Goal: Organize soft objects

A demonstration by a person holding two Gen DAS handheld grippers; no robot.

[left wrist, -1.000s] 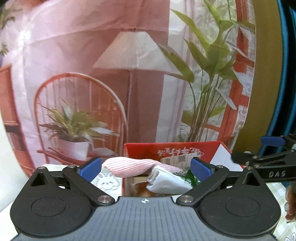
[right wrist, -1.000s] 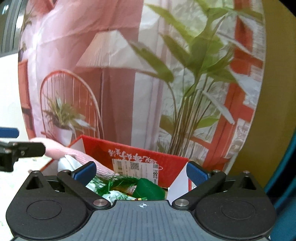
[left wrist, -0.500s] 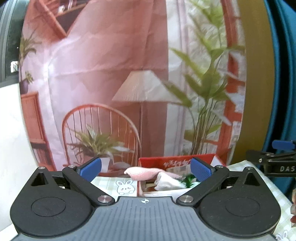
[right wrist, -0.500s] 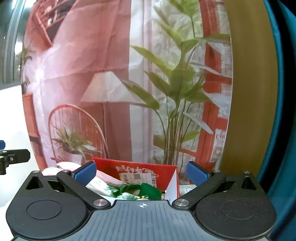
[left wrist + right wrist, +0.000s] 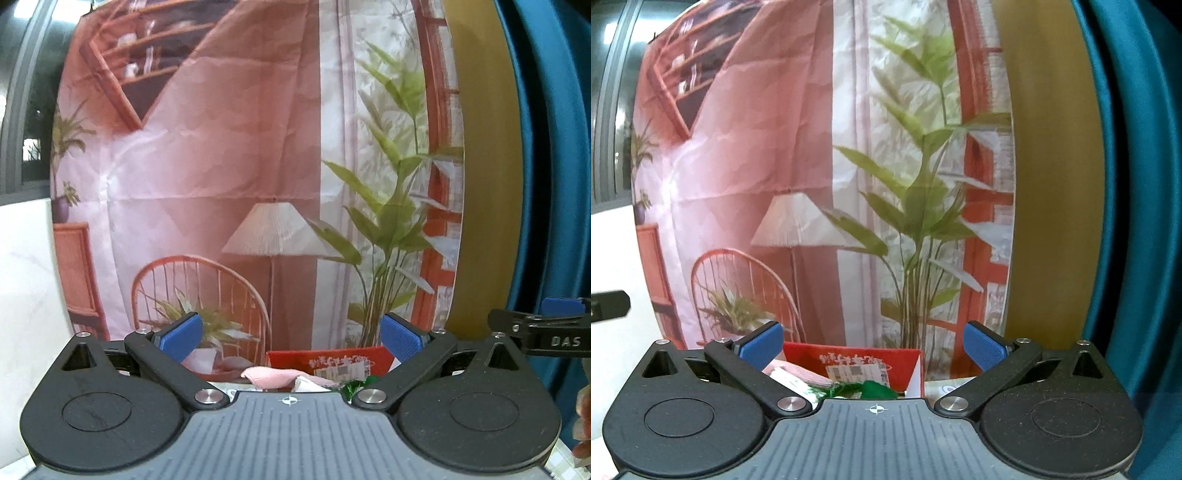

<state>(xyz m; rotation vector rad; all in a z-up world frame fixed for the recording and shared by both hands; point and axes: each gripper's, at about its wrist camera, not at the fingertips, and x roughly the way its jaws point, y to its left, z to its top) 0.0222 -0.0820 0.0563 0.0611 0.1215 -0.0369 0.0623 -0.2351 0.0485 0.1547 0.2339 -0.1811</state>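
Red box (image 5: 325,360) lower half hidden behind gripper body, label print (image 5: 857,372) illegible, pink cloth (image 5: 271,376) partly hidden, fingers (image 5: 583,424) cut by frame edge

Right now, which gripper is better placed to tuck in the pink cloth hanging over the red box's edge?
Left, probably. The pink cloth lies centred between the open left gripper; for the open right gripper it sits off-left, partly hidden.

Not much of the bench (image 5: 955,387) shows, just a pale patterned sliver past the claw bodies. A red cardboard box (image 5: 857,360) sits on it, open at the top, with a pink cloth (image 5: 273,376), something white and a green item (image 5: 875,389) inside.
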